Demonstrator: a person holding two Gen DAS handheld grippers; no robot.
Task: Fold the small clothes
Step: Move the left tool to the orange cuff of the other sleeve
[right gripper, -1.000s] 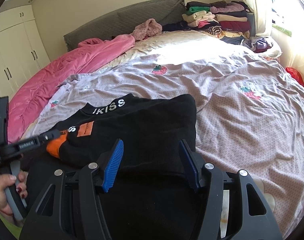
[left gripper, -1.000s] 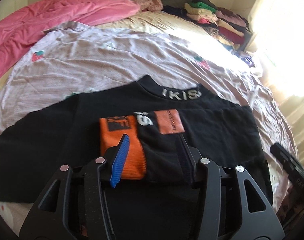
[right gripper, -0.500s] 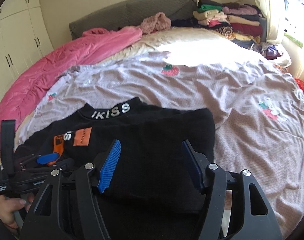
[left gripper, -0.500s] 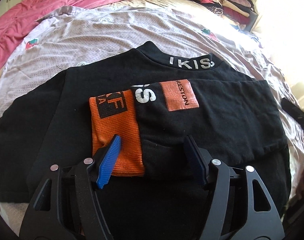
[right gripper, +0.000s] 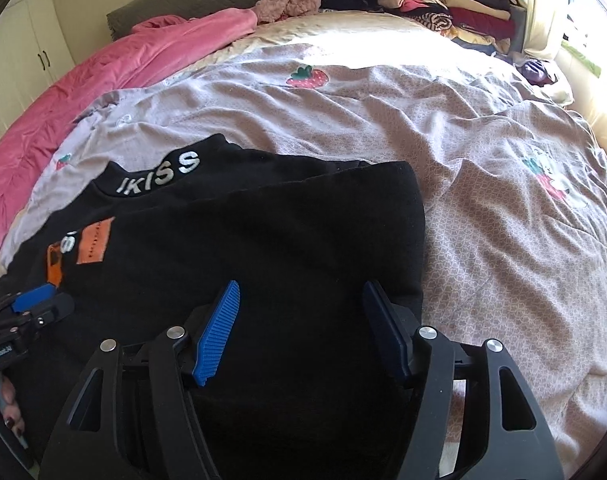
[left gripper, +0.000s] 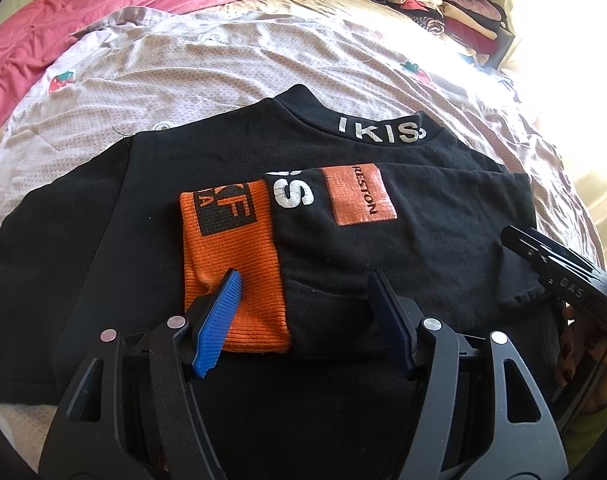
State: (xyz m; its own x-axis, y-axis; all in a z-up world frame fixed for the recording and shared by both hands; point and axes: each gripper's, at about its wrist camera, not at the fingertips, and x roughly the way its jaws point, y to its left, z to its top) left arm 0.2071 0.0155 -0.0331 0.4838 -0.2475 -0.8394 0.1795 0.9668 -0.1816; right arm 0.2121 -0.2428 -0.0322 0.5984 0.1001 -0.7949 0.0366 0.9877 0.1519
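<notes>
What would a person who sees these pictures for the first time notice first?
The eye goes first to the black sweater spread on the bed, with white letters on its collar and one sleeve folded across its middle, ending in an orange cuff. The open left gripper hangs just above that cuff. At the far corner lies a stack of folded clothes, with a pink blanket on the left.

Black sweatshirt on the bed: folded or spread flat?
Partly folded: the black sweatshirt has its right sleeve, orange cuff, laid across the body; left side spread.
</notes>
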